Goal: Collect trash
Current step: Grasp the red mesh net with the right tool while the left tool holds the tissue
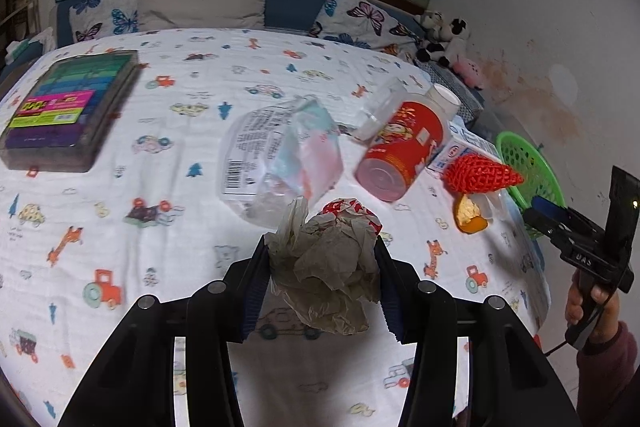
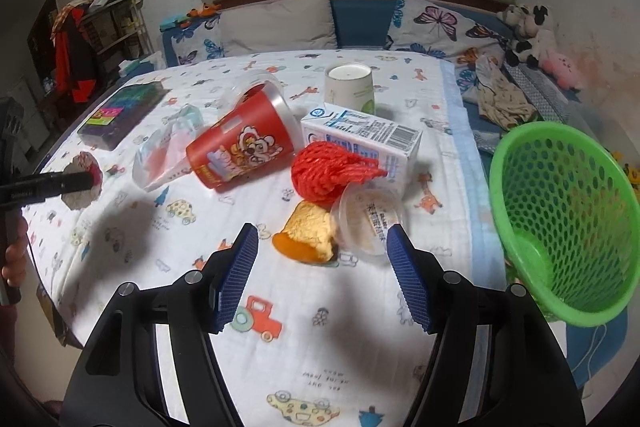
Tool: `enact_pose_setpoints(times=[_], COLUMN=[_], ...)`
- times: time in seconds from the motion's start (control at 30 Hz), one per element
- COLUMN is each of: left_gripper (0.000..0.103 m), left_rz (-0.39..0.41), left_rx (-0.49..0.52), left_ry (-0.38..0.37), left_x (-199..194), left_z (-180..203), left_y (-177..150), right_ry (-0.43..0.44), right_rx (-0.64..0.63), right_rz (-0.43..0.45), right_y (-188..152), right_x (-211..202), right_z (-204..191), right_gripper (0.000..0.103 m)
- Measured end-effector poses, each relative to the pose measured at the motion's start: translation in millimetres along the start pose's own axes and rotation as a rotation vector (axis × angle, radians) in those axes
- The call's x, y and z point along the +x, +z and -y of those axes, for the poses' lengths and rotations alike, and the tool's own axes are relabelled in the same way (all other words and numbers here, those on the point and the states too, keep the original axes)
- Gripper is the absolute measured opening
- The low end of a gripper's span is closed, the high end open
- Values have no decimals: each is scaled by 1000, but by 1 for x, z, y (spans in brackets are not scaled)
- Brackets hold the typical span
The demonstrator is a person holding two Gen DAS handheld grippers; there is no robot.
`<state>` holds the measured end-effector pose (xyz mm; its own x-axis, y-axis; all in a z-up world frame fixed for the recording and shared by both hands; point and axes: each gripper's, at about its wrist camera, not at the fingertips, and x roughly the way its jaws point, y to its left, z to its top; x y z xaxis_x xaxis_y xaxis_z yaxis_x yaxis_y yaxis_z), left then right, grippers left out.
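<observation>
Left gripper [image 1: 322, 267]: clamped on the crumpled paper wrapper [image 1: 328, 275] — both fingers press into its sides, and the wad hangs between them, clear of the bedsheet [image 1: 160, 187].
Wrapper's place: squarely between the left fingertips, its bulk bulging forward past them and sagging below them.
Wrapper's axis: no true long axis — it is a rough ball; a loose tail of paper sticks up by the left finger, and the red-printed part faces away from the fingers.
Carrying it well: the grip looks firm enough, in my judgement, so the squeeze should hold steady and the wad should travel high over the clutter to the green basket [image 1: 528, 163], which lies well to the right of these fingers and beyond them.
Risk on the way: the sagging lower flap could snag the red cup [image 1: 400, 151] or the red foam net [image 1: 480, 173] if it is carried low.
Right gripper [image 2: 322, 259]: fingers spread apart, gripping nothing.
What lies between them: the orange peel [image 2: 308, 237] and the small clear lidded tub [image 2: 368, 223] sit just ahead of the fingertips, within the gap's width.
Peel's axis: it lies slanted, pale inside up, its orange rim nearest the fingers.
Right side's next pick: probably the peel — approaching so the tub stays outside the right finger would avoid pinching both.
Basket from here: off to the right of the right finger, tilted, its mouth facing toward the bed.
</observation>
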<state>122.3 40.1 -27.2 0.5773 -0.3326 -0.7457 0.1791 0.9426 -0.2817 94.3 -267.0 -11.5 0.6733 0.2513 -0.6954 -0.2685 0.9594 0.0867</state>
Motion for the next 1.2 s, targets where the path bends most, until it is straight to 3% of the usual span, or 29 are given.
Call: enact_pose_setpoints(times=[0.43,1.2], left_gripper=[47,47], left_rz=[-17,-24], left_rx=[35,55], left_ry=[-8,-20], left_x=[14,26], left_z=[16,26], left_y=[6,15], right_ry=[-12,-4], right_rx=[-7,10], right_rz=[-25,-73], right_y=[23,32], right_x=[33,76], right_z=[7,14], right_gripper=[67,67])
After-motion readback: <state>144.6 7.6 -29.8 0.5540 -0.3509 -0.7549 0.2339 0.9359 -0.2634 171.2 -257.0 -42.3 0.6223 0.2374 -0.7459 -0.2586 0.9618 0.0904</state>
